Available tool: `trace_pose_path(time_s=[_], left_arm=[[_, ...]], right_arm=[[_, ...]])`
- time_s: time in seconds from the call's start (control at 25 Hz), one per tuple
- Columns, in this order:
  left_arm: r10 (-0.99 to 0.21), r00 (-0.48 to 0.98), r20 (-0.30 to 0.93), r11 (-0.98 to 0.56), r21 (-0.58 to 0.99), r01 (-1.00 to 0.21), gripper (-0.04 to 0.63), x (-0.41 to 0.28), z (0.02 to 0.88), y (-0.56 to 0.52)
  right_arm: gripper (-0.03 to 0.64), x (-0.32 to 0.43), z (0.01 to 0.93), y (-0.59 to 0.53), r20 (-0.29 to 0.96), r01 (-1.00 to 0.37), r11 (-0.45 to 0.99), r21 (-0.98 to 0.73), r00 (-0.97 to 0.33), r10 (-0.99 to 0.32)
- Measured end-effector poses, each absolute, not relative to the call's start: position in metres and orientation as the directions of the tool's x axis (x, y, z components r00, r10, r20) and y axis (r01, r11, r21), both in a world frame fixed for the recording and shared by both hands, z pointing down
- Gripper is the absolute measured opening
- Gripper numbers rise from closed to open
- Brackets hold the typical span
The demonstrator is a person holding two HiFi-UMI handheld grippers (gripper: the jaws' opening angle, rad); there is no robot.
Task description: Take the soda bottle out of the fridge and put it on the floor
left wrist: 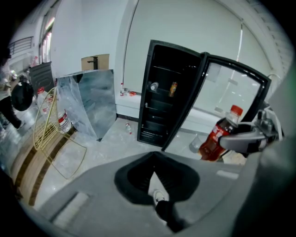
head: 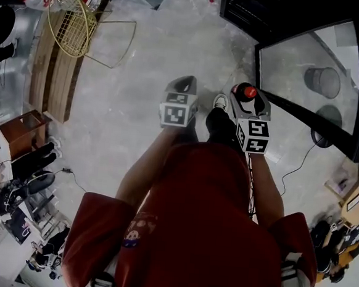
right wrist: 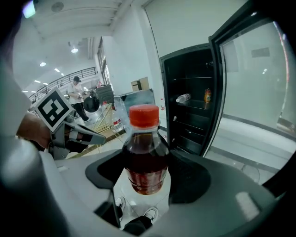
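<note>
One soda bottle [right wrist: 144,152] with a red cap is standing upright between the jaws of the right gripper [head: 249,102], which are squeezing its sides. It is hanging over the floor [head: 132,111], outside the one black fridge [left wrist: 166,92], whose door [left wrist: 229,85] is standing open. The left gripper [head: 182,87] is holding nothing, its jaws pressing together.

Red-capped soda bottle [left wrist: 221,134] held beside the open fridge [left wrist: 162,115]
The left gripper's [left wrist: 155,170] jaws are seen closed with nothing between them; at the right, the bottle is clamped by the right gripper [left wrist: 241,140], before the opened fridge door [left wrist: 233,88].
</note>
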State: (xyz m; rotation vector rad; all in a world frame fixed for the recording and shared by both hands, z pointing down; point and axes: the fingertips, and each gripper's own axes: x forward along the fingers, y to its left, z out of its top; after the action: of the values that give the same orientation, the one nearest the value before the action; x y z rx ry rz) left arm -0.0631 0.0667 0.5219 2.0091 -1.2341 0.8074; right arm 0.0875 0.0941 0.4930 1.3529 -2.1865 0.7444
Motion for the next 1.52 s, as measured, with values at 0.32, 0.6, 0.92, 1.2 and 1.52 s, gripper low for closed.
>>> trace_pose_path(time_s=[0.32,0.6,0.92,1.2,1.52], left_arm=[[-0.534,0.347,0.771,-0.310,0.203,-0.929,0.000,-0.053,0.562,0.065],[-0.504,0.346,0.791,-0.257,0.246,-0.935,0.000,-0.074,0.591,0.056],[-0.466,0.348,0.814,-0.210,0.281,-0.937,0.001,-0.097,0.671,0.041],[-0.425,0.361,0.830,-0.205,0.301,-0.931,0.002,-0.122,0.730,0.017],[-0.356,0.390,0.849,-0.222,0.328,-0.918,0.000,-0.152,0.805,-0.001]], right_arm=[[0.298,0.085,0.551,0.085,0.660,-0.859,0.477,-0.185,-0.468,-0.588],[0.298,0.064,0.582,0.067,0.704,-0.858,0.478,-0.189,-0.458,-0.543],[0.299,0.039,0.660,0.048,0.743,-0.858,0.477,-0.189,-0.443,-0.503],[0.298,0.015,0.720,0.026,0.778,-0.861,0.477,-0.176,-0.418,-0.469],[0.298,-0.012,0.794,0.005,0.811,-0.851,0.501,-0.156,-0.400,-0.426]])
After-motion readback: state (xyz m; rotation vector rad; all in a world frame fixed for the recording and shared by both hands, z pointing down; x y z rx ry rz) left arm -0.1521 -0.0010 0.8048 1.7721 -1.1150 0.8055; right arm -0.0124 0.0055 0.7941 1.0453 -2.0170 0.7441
